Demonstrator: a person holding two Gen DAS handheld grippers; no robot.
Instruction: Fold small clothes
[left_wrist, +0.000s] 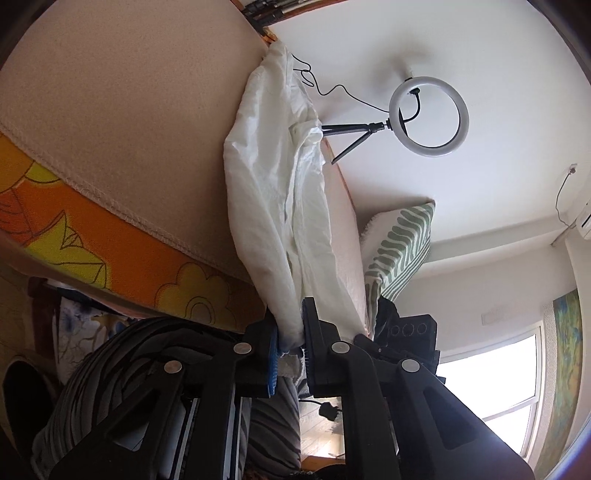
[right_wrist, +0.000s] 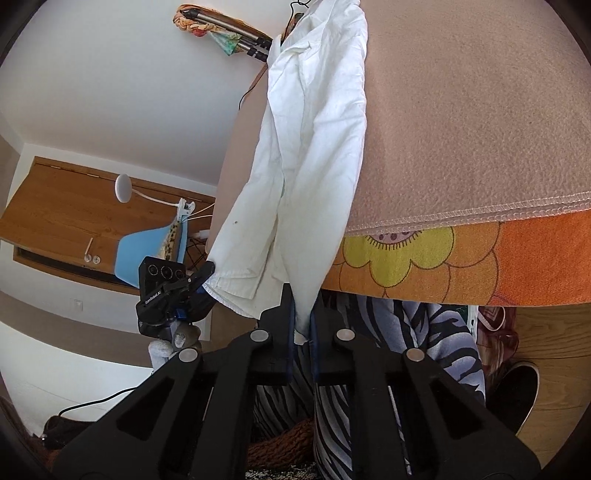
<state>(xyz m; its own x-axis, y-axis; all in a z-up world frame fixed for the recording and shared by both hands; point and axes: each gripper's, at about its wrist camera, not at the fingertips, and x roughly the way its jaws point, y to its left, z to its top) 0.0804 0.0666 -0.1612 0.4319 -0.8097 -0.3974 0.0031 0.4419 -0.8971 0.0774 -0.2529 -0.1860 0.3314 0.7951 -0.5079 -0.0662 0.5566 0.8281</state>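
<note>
Left gripper: black jaws with blue pads, left gripper (left_wrist: 290, 341), are clamped on a bottom corner of the white shirt (left_wrist: 273, 192); cloth bunches between the pads, so the pinch looks firm.
Right gripper: right gripper (right_wrist: 303, 332) is likewise closed on the shirt's other bottom corner, a narrow tip of fabric showing between its jaws.
White shirt: it stretches away from both grippers along the beige blanket (left_wrist: 122, 122), its collar end farthest from them, near the blanket's far edge. It reads as lengthwise folded or bunched, not spread flat.
Why held so: gripping both hem corners at once gives control of the whole lower edge, which I judge is meant for carrying the hem toward the collar in a fold, or for pulling the garment taut first.
Beige blanket: it serves as the folding surface; an orange flowered cloth (right_wrist: 461, 258) shows beyond the blanket's stitched near edge.
Ring light: ring light (left_wrist: 428, 112) on its small tripod stands beside the blanket's far side, just past the shirt.
Striped pillow: green-and-white pillow (left_wrist: 402, 243) sits off the blanket's side edge, near the left gripper.
Risk: uneven lift could twist the hem, since the shirt already lies wrinkled.
</note>
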